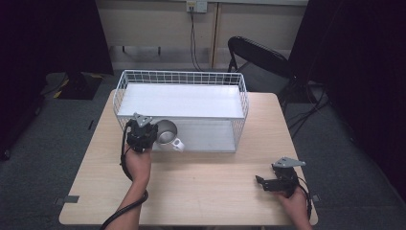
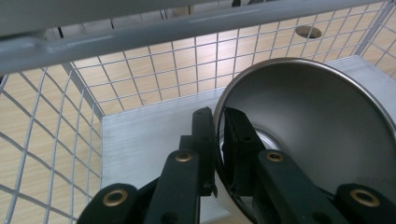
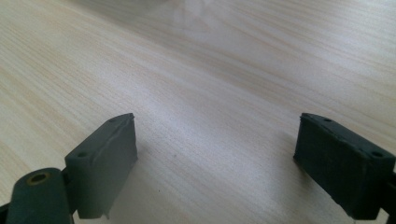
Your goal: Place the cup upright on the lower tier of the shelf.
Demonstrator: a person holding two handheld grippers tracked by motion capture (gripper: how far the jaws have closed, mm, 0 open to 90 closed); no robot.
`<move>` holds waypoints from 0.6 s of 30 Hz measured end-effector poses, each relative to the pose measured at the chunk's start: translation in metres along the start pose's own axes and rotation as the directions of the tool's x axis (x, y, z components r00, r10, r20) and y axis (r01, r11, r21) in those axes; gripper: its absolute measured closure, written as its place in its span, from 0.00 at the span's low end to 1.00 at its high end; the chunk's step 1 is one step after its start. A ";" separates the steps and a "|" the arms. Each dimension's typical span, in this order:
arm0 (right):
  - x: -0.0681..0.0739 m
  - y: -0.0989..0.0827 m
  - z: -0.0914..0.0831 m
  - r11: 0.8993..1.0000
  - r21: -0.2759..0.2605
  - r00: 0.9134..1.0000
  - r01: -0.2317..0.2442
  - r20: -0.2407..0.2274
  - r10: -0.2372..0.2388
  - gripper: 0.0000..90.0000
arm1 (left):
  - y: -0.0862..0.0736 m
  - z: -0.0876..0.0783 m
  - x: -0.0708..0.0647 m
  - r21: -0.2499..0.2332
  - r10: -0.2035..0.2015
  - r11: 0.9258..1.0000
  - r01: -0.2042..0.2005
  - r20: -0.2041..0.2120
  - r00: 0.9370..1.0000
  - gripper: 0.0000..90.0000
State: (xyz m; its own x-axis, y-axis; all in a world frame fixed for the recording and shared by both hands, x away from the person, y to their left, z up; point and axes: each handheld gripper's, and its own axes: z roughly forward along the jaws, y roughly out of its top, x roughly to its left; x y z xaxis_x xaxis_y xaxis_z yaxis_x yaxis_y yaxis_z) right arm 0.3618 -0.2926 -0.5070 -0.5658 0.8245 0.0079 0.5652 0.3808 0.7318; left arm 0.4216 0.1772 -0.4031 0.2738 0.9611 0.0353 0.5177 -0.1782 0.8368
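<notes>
The left gripper (image 1: 146,128) had its jaws pinched onto the rim of a steel mug (image 1: 166,132), one jaw inside the rim and one outside. The mug lay tipped on its side at the open front of the white wire basket (image 1: 125,80), at about ten o'clock on the wooden table (image 1: 201,182), its white handle (image 1: 177,143) pointing toward five o'clock. The right gripper (image 1: 259,181) rested at four o'clock, jaws spread wide over bare wood, holding nothing.
</notes>
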 end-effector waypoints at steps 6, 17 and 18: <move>0.000 0.000 0.000 1.000 0.000 1.000 0.000 0.000 0.000 0.13 | 0.000 0.001 0.001 -0.007 -0.002 1.000 0.001 -0.021 1.000 0.93; 0.000 0.000 0.000 1.000 0.000 1.000 0.000 0.000 0.000 0.13 | -0.005 0.004 0.004 -0.007 -0.004 1.000 0.004 -0.053 0.999 0.93; 0.000 0.000 0.000 1.000 0.000 1.000 0.000 0.000 0.000 0.13 | -0.005 0.005 0.004 -0.005 -0.001 1.000 0.001 -0.055 0.998 0.93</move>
State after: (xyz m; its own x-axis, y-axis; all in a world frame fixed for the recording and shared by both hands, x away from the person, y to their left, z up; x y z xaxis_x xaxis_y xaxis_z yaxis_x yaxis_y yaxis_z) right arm 0.3618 -0.2926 -0.5070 -0.5659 0.8244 0.0079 0.5652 0.3809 0.7318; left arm 0.4238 0.1811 -0.4100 0.2279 0.9715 0.0644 0.5136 -0.1762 0.8397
